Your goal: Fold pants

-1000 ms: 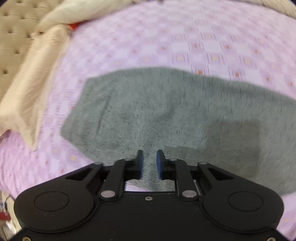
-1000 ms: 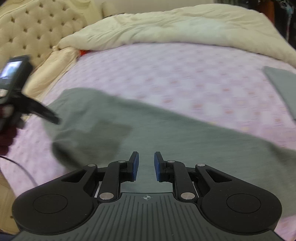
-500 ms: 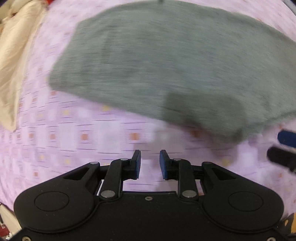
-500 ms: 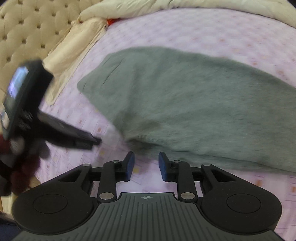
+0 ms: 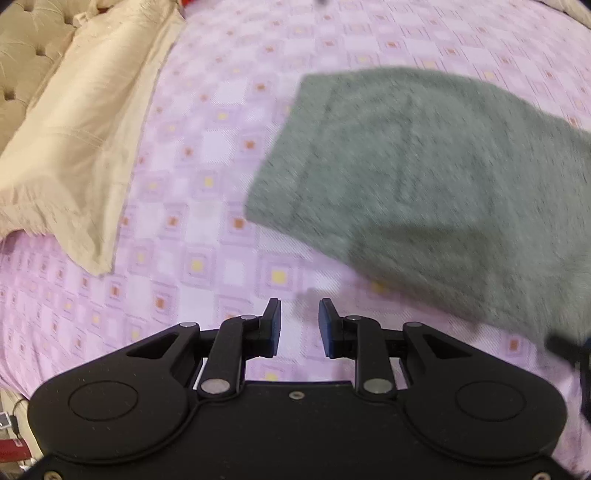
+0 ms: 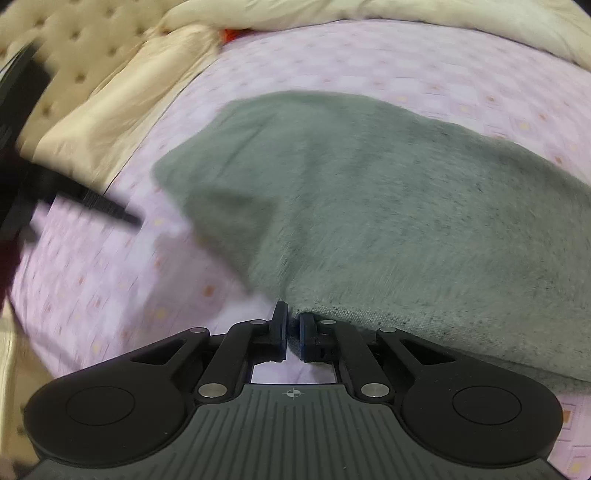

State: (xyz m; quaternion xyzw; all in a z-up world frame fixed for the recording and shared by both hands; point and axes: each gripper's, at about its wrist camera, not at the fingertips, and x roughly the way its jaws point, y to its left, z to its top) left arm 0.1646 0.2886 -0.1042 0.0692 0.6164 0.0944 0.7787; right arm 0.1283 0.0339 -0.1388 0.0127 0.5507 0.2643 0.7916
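Note:
The grey-green pants (image 5: pixel 436 177) lie flat on the lilac patterned bedsheet (image 5: pixel 207 206). They fill the middle and right of the right wrist view (image 6: pixel 388 206). My left gripper (image 5: pixel 299 326) is open and empty, low over bare sheet to the left of the pants' near edge. My right gripper (image 6: pixel 292 334) is shut on the near edge of the pants, with the grey cloth pinched between the blue pads. The left gripper shows as a dark blur at the left of the right wrist view (image 6: pixel 88 205).
A cream pillow (image 5: pixel 81 133) lies along the left side of the bed against a tufted beige headboard (image 6: pixel 85 51). A cream duvet (image 6: pixel 406 26) is bunched at the far end. A red item (image 6: pixel 232 35) peeks out beside the pillow.
My right gripper has moved onto the near edge of the pants and closed on it. My left gripper has swung left, away from the pants, and stays open.

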